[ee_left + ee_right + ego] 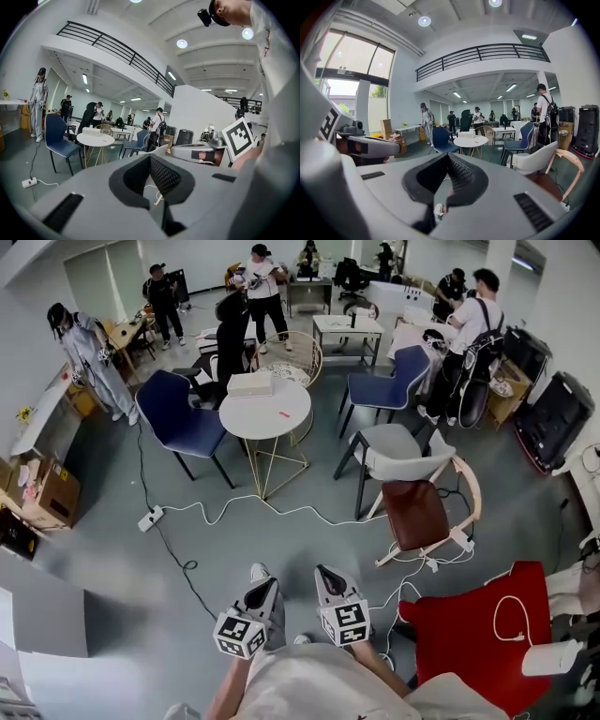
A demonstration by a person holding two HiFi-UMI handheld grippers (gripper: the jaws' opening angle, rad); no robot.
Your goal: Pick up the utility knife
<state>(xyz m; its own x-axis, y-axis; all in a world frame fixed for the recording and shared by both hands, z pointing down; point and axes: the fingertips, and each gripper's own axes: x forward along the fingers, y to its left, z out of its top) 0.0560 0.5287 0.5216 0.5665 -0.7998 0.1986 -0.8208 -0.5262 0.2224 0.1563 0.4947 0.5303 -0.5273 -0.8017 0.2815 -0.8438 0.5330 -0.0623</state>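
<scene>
A small red object, probably the utility knife [284,413], lies on the round white table [258,418] far ahead of me, next to a white box [249,383]. Both gripper views show the same red object [104,140] [476,141] on that distant table. At the bottom of the head view I hold both grippers side by side above the grey floor. My left gripper [260,588] [151,157] is shut with nothing in it. My right gripper [329,575] [449,155] is shut and empty too. Neither is near the table.
Blue chairs [183,418] [389,381] flank the table. A grey chair [398,456] and a wooden chair with a brown seat [417,512] stand to the right, a red seat [478,624] nearer me. White cables [281,512] and a power strip [150,518] cross the floor. Several people stand at the back.
</scene>
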